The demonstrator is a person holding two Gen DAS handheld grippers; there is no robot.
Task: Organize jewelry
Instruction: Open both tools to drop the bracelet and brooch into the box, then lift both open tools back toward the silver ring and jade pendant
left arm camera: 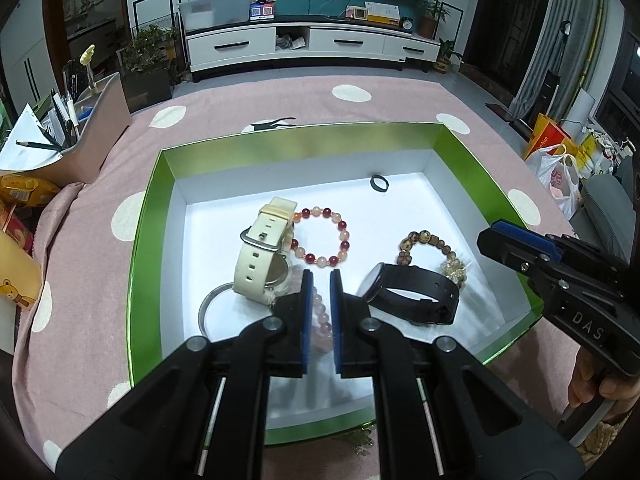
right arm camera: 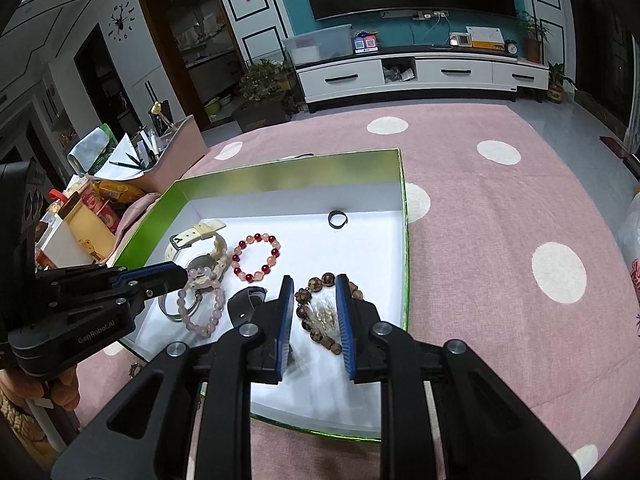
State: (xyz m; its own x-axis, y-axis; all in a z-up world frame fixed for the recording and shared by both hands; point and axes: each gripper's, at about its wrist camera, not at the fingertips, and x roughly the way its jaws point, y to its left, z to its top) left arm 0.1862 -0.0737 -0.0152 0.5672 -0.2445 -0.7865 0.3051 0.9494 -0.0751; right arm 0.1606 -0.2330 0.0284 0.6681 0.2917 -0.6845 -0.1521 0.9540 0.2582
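Observation:
A green box [left arm camera: 152,216] with a white floor holds a cream watch [left arm camera: 260,252], a red and peach bead bracelet [left arm camera: 343,245], a black watch [left arm camera: 412,292], a brown bead bracelet [left arm camera: 434,246], a silver bangle [left arm camera: 206,308], a black ring [left arm camera: 378,183] and a pale pink bead bracelet [right arm camera: 200,312]. My left gripper [left arm camera: 321,280] hovers above the pink bracelet [left arm camera: 322,316], jaws nearly closed, holding nothing. My right gripper [right arm camera: 312,300] is open above the brown bracelet [right arm camera: 320,312], with the black watch [right arm camera: 244,300] beside its left finger.
The box [right arm camera: 404,240] sits on a pink cloth with white dots [right arm camera: 500,240]. A pen holder [left arm camera: 92,128] and snack packs [left arm camera: 24,192] stand at the left. Plastic bags [left arm camera: 560,176] lie at the right.

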